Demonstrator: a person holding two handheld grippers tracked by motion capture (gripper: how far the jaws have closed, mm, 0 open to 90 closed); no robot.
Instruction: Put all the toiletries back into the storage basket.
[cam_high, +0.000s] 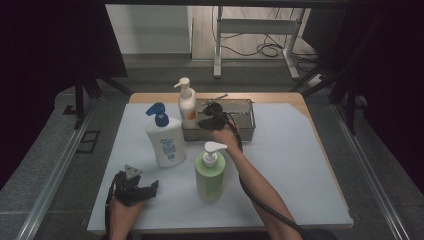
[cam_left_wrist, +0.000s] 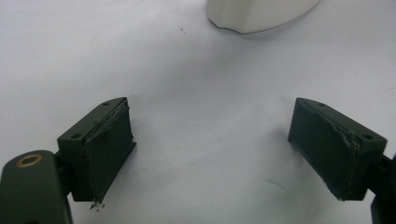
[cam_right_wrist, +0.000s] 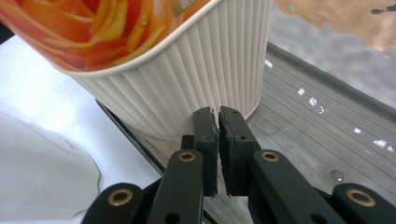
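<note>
R gripper (cam_right_wrist: 218, 116) jaws closed, nothing between, tips touching ribbed base of orange-label pump bottle (cam_high: 186, 102), which stands in metal tray (cam_high: 250, 106) at far side of table. L gripper (cam_left_wrist: 210, 149) wide open, empty, low over white mat (cam_high: 300, 150) nr front edge.

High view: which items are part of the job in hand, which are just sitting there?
In play:
- right gripper, jaws shut, at the tray
- orange-label bottle, standing in the tray's left end
- metal tray

Sitting idle:
- blue-pump bottle
- green bottle
- left gripper, jaws open over bare table
</note>
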